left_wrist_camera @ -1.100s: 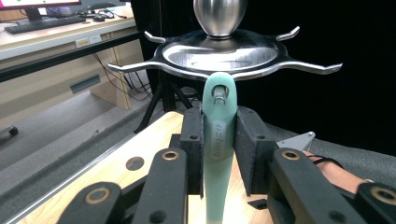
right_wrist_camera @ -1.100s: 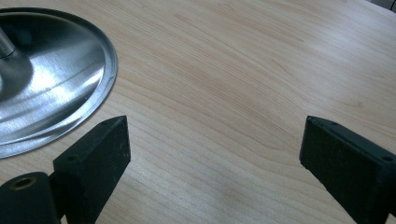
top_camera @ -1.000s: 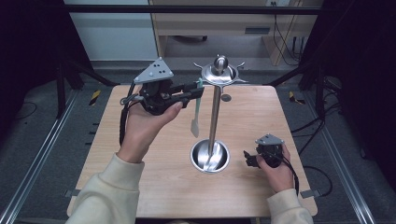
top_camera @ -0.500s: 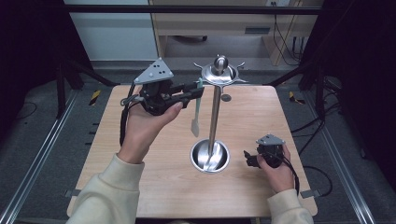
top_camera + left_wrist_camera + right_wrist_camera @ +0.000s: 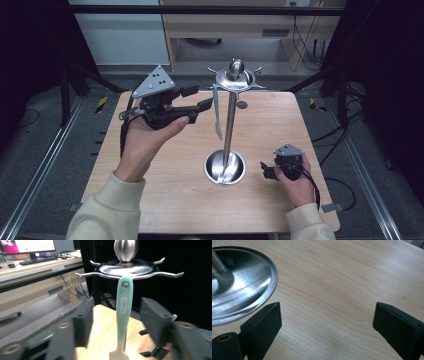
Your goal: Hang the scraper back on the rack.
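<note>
Spatula hung on the rack, grip let go.
The mint-handled spatula (image 5: 124,315) hangs from a hook of the steel rack (image 5: 233,80); the left gripper (image 5: 116,322), jaws just opened, flanks it untouched. The right gripper (image 5: 325,322) rests open and empty on the tabletop (image 5: 280,130). Only withdrawal remains.

High view looks down on the table (image 5: 165,200); both gripper views sit close, sharing the stand (image 5: 229,120)
</note>
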Demonstrator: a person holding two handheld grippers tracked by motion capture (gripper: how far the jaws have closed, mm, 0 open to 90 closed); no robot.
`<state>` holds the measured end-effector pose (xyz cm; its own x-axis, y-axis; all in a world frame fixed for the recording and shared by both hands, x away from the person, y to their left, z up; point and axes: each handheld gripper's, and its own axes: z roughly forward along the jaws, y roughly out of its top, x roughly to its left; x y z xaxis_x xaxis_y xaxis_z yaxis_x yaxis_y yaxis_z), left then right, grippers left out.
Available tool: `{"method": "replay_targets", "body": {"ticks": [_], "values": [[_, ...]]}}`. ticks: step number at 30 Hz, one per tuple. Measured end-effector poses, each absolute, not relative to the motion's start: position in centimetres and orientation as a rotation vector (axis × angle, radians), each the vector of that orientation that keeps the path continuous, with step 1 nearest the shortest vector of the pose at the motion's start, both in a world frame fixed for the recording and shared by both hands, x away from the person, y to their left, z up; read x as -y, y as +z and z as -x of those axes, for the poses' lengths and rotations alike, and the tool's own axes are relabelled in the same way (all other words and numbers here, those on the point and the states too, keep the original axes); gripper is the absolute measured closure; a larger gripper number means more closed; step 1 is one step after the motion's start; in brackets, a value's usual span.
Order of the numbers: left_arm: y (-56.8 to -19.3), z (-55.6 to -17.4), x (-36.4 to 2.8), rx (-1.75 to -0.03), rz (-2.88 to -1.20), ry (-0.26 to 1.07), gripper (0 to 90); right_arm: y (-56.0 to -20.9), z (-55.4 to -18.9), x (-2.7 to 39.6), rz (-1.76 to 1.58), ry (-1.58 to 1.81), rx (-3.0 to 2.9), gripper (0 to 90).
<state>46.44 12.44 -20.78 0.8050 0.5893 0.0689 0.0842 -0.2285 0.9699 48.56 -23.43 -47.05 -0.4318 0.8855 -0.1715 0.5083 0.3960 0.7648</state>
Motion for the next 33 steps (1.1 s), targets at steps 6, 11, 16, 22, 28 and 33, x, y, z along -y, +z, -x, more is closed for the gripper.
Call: {"method": "replay_targets", "body": {"ticks": [6,11,16,22,28,33], "values": [[-22.0,-45.1,-13.2,-0.513,-1.826,0.54,15.0,-47.0,-48.5,23.4,-1.184,0.851,-2.087,8.8],[-23.5,-44.2,-14.4,-0.53,-1.858,0.557,10.0,-47.0,-48.5,23.4,-1.173,0.857,-2.086,8.7],[-25.4,-44.2,-15.5,-0.562,-1.879,0.552,9.1,-47.0,-48.5,23.4,-1.179,0.852,-2.081,8.7],[-28.3,-44.8,-16.5,-0.604,-1.919,0.532,8.0,-47.0,-48.5,23.4,-1.179,0.849,-2.083,8.8],[-31.1,-44.9,-17.5,-0.61,-1.97,0.516,5.6,-47.0,-48.4,23.4,-1.177,0.85,-2.078,9.3],[-33.5,-45.0,-18.5,-0.606,-2.0,0.519,5.7,-47.0,-48.4,23.4,-1.165,0.848,-2.088,9.8]]}}
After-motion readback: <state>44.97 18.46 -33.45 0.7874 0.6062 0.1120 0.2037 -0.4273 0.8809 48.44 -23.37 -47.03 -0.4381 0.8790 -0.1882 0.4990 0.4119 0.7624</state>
